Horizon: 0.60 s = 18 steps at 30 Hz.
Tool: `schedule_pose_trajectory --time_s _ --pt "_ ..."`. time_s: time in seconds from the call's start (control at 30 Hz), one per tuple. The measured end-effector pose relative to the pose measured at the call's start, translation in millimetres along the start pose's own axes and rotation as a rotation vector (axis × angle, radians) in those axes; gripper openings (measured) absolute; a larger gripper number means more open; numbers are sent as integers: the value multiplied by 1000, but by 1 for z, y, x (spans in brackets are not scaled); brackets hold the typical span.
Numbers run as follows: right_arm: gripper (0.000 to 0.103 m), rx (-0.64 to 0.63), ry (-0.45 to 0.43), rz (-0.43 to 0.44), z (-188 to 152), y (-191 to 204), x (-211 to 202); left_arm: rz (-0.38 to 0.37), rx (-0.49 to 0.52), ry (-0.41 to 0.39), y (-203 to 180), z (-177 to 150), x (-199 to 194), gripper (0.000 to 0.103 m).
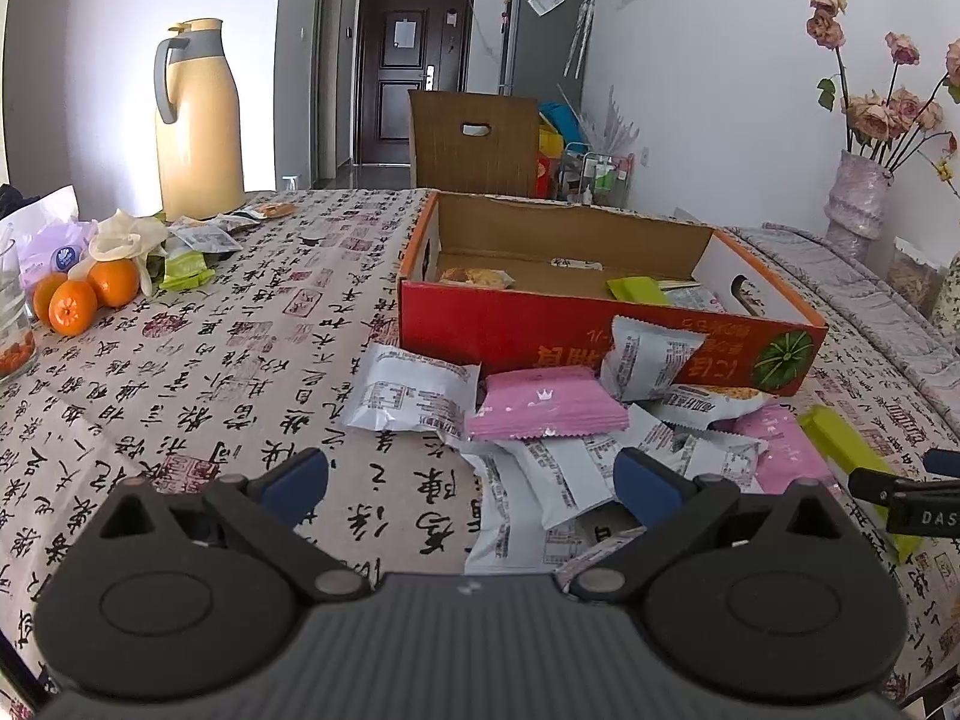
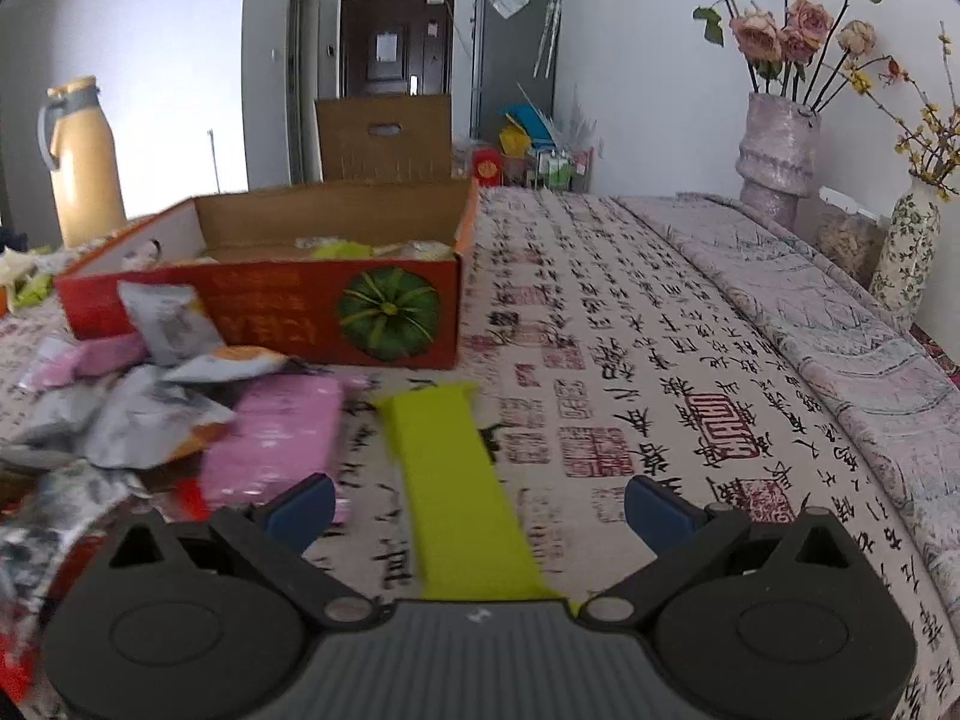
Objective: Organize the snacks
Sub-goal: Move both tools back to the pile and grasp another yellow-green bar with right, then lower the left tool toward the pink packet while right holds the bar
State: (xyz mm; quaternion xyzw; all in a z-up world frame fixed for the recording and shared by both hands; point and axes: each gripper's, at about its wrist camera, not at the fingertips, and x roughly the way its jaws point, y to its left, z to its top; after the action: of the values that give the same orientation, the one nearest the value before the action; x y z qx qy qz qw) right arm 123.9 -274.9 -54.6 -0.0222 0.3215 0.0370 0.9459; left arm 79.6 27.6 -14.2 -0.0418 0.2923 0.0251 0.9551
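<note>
A red cardboard box (image 1: 540, 330) with a pumpkin picture stands open on the table and holds a few snack packets. In front of it lies a pile of white packets (image 1: 414, 390) and pink packets (image 1: 540, 402). My left gripper (image 1: 471, 480) is open and empty, just above the near edge of the pile. My right gripper (image 2: 480, 504) is open, with a long lime-green packet (image 2: 462, 480) lying on the cloth between its fingers, not clamped. The same green packet (image 1: 840, 444) and the right gripper's tip (image 1: 900, 492) show at the right of the left wrist view. The box (image 2: 270, 312) and pile (image 2: 150, 414) are left of the right gripper.
A yellow thermos (image 1: 195, 120), oranges (image 1: 84, 294), a glass and more wrappers (image 1: 192, 240) sit at the table's far left. Vases with dried roses (image 2: 777, 144) stand at the right edge. A brown carton (image 1: 474, 144) stands behind the table.
</note>
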Motion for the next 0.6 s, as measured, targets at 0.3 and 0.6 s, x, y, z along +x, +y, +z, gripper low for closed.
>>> schedule_pose_trajectory --time_s 0.3,0.6 --pt "82 -27 69 60 6 -4 25 8 -2 12 -1 1 5 103" --pt "35 -69 53 148 7 5 17 10 -2 22 -3 1 7 103"
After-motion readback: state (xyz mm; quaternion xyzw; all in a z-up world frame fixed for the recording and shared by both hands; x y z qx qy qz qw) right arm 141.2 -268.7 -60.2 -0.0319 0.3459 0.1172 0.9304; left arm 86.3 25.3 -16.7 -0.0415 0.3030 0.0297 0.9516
